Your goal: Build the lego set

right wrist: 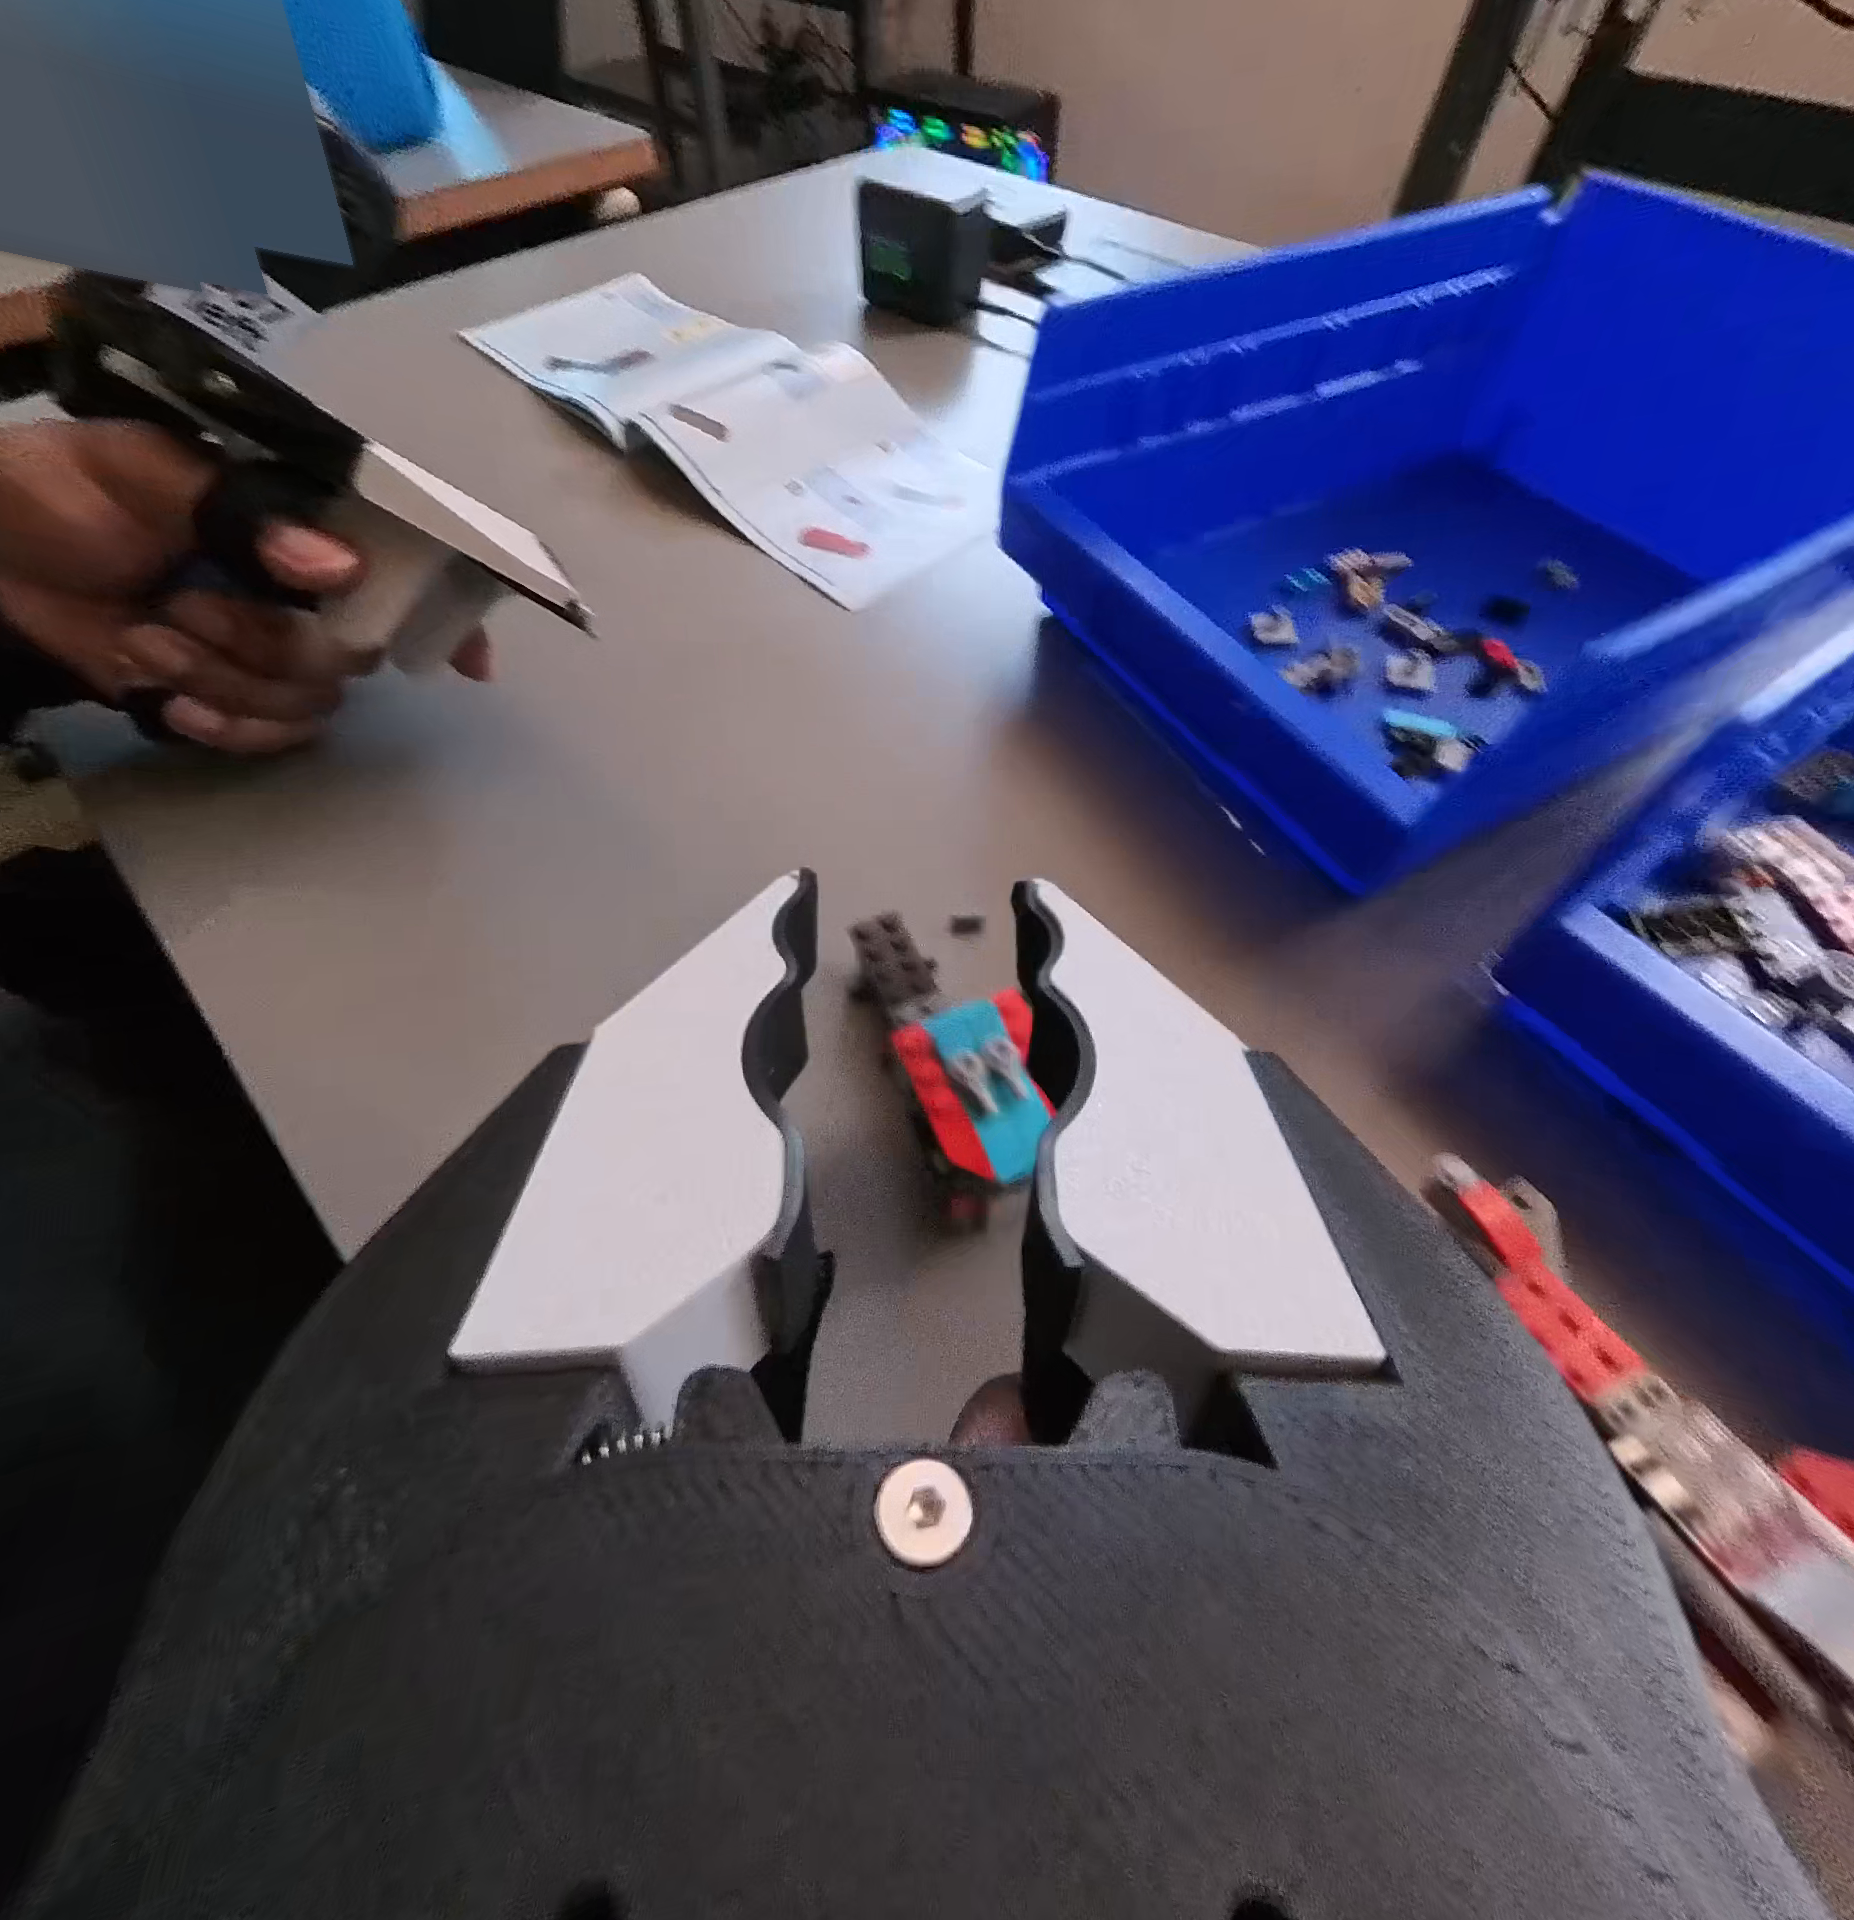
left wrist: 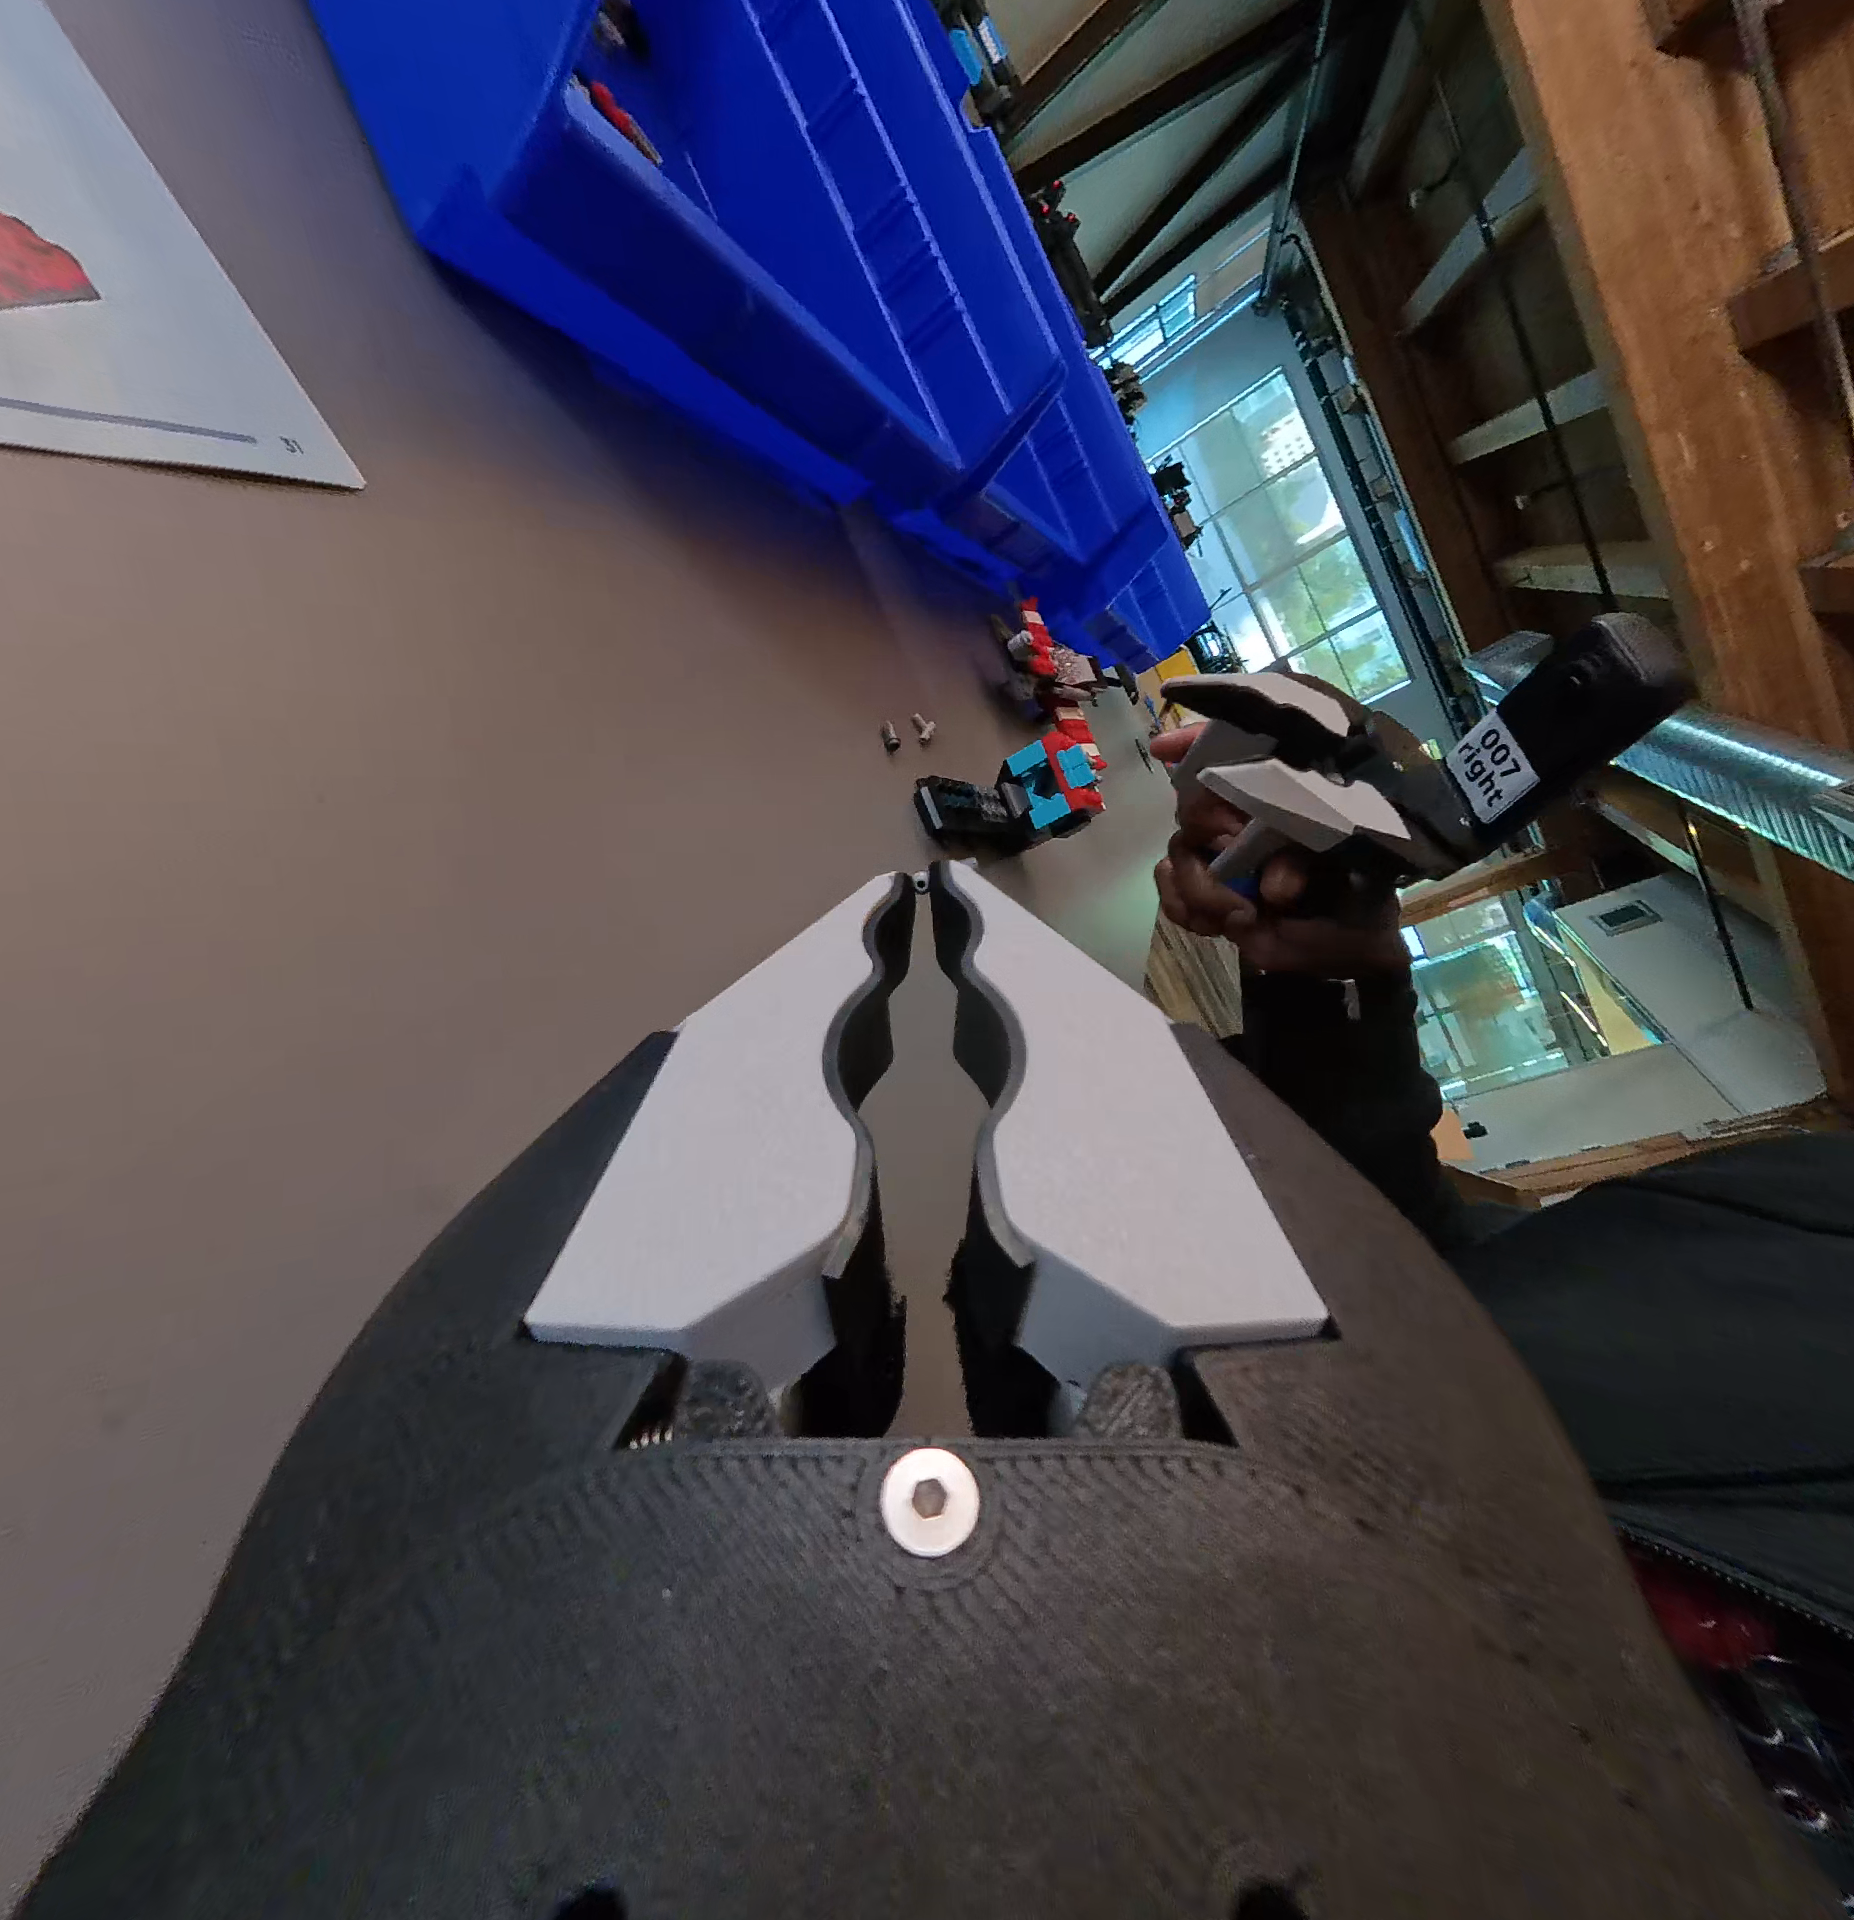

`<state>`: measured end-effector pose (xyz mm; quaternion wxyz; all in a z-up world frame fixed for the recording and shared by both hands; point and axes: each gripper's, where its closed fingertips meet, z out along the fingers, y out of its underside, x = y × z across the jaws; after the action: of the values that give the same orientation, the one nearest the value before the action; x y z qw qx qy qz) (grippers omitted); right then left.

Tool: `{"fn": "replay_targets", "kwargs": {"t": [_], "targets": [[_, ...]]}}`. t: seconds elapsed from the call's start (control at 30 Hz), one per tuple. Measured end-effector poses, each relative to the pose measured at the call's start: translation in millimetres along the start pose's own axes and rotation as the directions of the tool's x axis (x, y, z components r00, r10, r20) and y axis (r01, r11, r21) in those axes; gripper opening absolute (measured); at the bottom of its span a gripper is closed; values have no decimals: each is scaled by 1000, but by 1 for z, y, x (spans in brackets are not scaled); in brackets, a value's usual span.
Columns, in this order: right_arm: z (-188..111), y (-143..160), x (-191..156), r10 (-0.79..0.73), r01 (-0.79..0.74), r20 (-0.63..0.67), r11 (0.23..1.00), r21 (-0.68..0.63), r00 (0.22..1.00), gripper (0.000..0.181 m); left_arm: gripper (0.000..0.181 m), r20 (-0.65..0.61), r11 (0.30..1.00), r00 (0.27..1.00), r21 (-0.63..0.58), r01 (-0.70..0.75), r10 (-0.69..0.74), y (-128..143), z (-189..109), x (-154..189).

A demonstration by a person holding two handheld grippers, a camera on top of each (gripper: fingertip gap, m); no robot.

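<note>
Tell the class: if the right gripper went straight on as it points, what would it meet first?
Probably the red and teal lego model lying on the table between the open right gripper's fingers, though depth is unclear.

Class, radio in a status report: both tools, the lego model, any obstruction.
Left tool shut on tiny piece. Right tool open above lego model. Nothing in the way.

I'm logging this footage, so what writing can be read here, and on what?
White sticker on the right gripper: legible, not quoted here.
Instruction booklet: page number legible, not quoted; the rest is blurred.
Black device screen: too blurred to read.
</note>
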<state>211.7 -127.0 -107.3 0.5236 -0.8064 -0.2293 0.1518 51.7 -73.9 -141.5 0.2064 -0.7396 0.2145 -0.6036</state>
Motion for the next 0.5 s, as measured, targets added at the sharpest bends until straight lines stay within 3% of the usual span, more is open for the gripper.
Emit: {"fn": "replay_targets", "kwargs": {"t": [0.1,0.33,0.5], "targets": [[-11,17,20,23,-24,-43,999,-42,999,43,3,29,1000,999,-4,-14,14,-1,2,-3],[-12,50,23,66,-63,27,993,-99,997,48,3,154,987,976,-72,-147,156,-4,8,-17],[-6,53,16,61,-55,60,994,-92,996,37,3,207,973,954,-126,-195,218,-5,10,-26]]}}
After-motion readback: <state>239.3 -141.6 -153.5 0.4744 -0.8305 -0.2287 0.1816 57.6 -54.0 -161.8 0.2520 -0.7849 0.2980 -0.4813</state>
